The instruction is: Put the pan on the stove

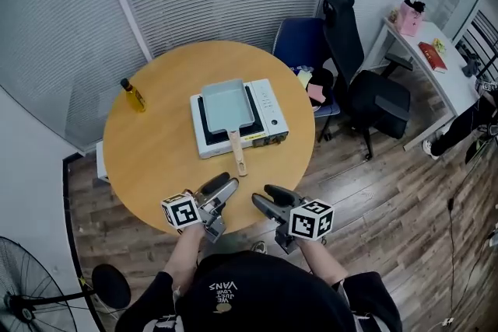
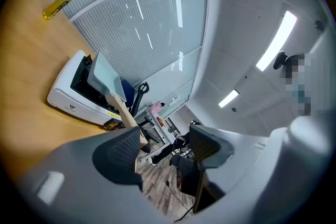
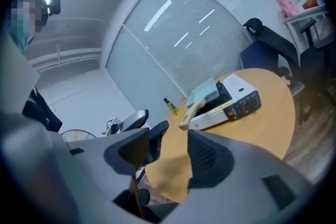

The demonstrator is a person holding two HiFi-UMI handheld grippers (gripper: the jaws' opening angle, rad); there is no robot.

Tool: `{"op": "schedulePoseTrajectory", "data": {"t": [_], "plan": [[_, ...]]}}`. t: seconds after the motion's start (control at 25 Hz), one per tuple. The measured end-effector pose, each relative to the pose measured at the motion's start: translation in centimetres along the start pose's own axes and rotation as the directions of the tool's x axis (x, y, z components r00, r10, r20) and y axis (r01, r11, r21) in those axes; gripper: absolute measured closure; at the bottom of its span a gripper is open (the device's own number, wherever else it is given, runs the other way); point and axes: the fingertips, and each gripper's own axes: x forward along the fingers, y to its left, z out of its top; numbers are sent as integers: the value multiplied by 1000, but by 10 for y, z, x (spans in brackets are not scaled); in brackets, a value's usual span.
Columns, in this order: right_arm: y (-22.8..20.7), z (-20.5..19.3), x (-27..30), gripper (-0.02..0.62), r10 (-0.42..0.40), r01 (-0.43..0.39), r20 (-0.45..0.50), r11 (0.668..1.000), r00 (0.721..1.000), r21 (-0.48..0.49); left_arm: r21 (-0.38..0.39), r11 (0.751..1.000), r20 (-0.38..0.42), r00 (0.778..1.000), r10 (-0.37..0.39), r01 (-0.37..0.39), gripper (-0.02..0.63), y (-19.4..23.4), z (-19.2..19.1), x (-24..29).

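Observation:
A square pale blue pan (image 1: 226,106) with a wooden handle (image 1: 236,151) sits on the white portable stove (image 1: 264,109) in the middle of the round wooden table (image 1: 156,144). The handle points toward me. My left gripper (image 1: 224,188) hovers open over the table's near edge, empty. To its right my right gripper (image 1: 264,200) is open and empty, just off the table's edge. The left gripper view shows the pan (image 2: 107,78) and stove (image 2: 73,97) beyond the jaws. In the right gripper view the pan (image 3: 205,92) rests on the stove (image 3: 233,99).
A yellow oil bottle (image 1: 132,95) stands at the table's far left. A blue chair (image 1: 299,43) and a black office chair (image 1: 366,82) stand behind the table to the right. A white desk (image 1: 436,66) lies farther right. A fan (image 1: 31,299) stands on the floor at left.

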Motion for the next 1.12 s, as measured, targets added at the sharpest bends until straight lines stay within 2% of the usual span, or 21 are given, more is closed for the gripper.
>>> {"op": "schedulePoseTrajectory", "data": {"t": [0.12, 0.24, 0.44, 0.52, 0.92, 1.12], "plan": [[5, -3, -8, 401, -19, 19, 13, 1000, 1000, -18, 46, 999, -13, 1000, -2, 3, 357, -9, -3, -2], [10, -2, -13, 488, -48, 50, 45, 998, 998, -39, 105, 994, -35, 999, -31, 34, 447, -15, -5, -3], [20, -2, -7, 541, -108, 112, 95, 993, 990, -43, 194, 979, -98, 994, -49, 67, 565, -22, -5, -19], [26, -4, 0, 546, -136, 141, 105, 989, 985, -42, 232, 969, -117, 992, -52, 78, 582, -22, -4, -32], [64, -29, 39, 571, -265, 272, 152, 962, 952, -25, 283, 955, -207, 978, -32, 91, 595, -7, 1, -103], [81, -46, 55, 574, -294, 298, 169, 955, 941, 0, 270, 955, -251, 967, -49, 118, 595, 1, 0, -131]]}}
